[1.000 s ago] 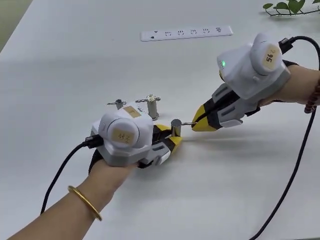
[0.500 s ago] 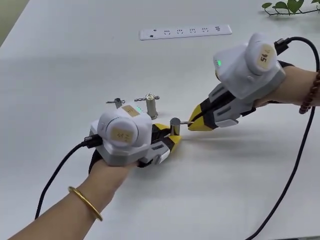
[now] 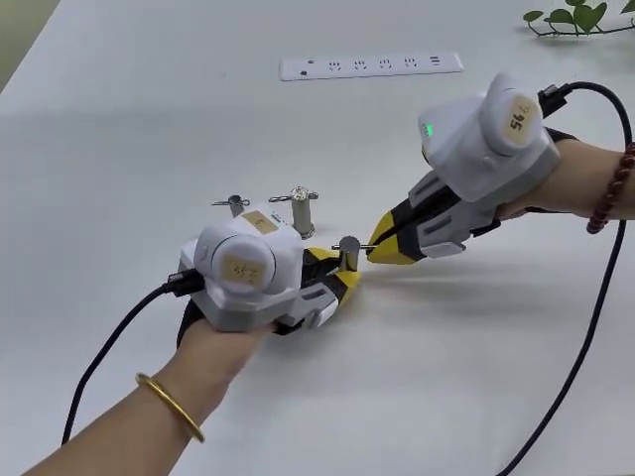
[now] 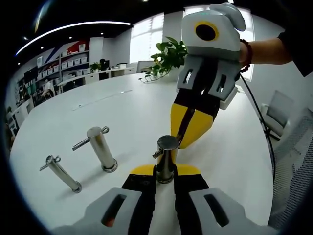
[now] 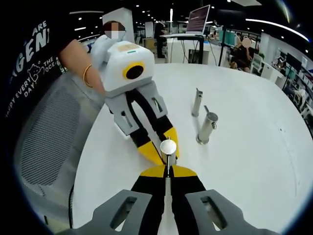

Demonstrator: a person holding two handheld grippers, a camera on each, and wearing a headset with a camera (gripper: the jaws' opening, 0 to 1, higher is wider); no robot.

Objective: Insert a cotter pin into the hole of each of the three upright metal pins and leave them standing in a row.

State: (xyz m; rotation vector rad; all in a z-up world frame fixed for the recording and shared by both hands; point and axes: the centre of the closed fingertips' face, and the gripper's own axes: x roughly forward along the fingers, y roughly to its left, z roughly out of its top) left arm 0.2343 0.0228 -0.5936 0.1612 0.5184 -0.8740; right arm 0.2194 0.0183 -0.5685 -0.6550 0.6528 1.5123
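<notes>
Three upright metal pins stand on the white table [image 3: 149, 129]. My left gripper [image 3: 340, 274] [image 4: 165, 172] is shut on the base of the nearest metal pin [image 3: 348, 248] [image 4: 166, 155] [image 5: 168, 147] and holds it upright. From the right, my right gripper [image 3: 376, 248] [image 5: 168, 170] is shut on a cotter pin [image 3: 359, 246], its tips almost against the pin; the cotter pin's end [image 4: 157, 153] pokes out of the far side of the hole. The middle pin [image 3: 302, 210] [image 4: 102, 148] and the far pin [image 3: 236, 205] [image 4: 61, 172] each carry a cotter pin.
A white power strip [image 3: 370, 65] lies at the back of the table. Green plant leaves [image 3: 575, 15] show at the back right. Cables trail from both grippers toward the front edge [image 3: 585, 327].
My right gripper has moved left toward the held pin, and the cotter pin has gone further through its hole. The left gripper has stayed put.
</notes>
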